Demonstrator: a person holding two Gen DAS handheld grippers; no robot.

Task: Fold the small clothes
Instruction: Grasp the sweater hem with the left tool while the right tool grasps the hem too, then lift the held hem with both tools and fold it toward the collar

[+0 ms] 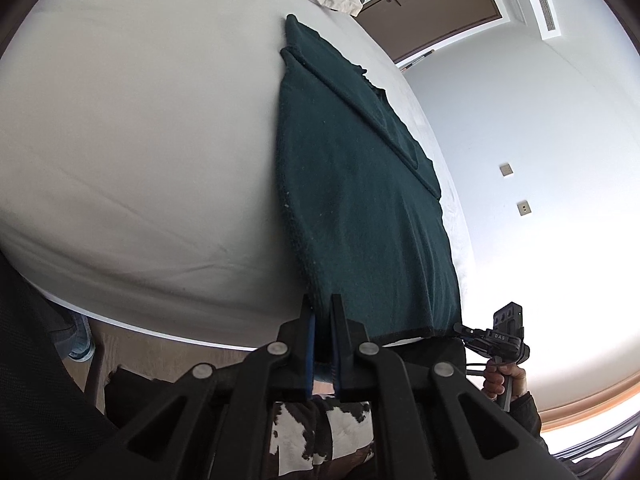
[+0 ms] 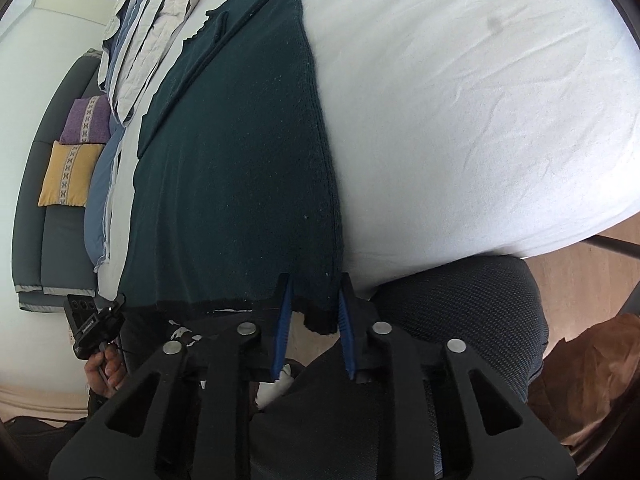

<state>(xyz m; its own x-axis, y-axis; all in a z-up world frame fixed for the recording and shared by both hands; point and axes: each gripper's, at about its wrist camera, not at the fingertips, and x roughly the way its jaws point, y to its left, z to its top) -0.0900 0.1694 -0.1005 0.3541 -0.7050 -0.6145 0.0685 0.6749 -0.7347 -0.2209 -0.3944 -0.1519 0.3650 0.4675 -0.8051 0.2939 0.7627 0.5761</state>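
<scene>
In the left wrist view, the left gripper (image 1: 323,322) is pinching the near hem of the dark green garment (image 1: 360,200) lying on the bed (image 1: 140,140); its contact point is hiding behind the fingers. In the right wrist view, the right gripper (image 2: 314,312) is sitting with fingers parted around the hem corner, pillows (image 2: 152,28) showing beyond.

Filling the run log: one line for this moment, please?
left gripper: shut on sweater hem | right gripper: open around other corner | bed

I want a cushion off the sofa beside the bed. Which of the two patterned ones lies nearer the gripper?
The yellow cushion. It lies lower in the right wrist view, closer to the right gripper, with the purple cushion beyond it on the grey sofa.
</scene>
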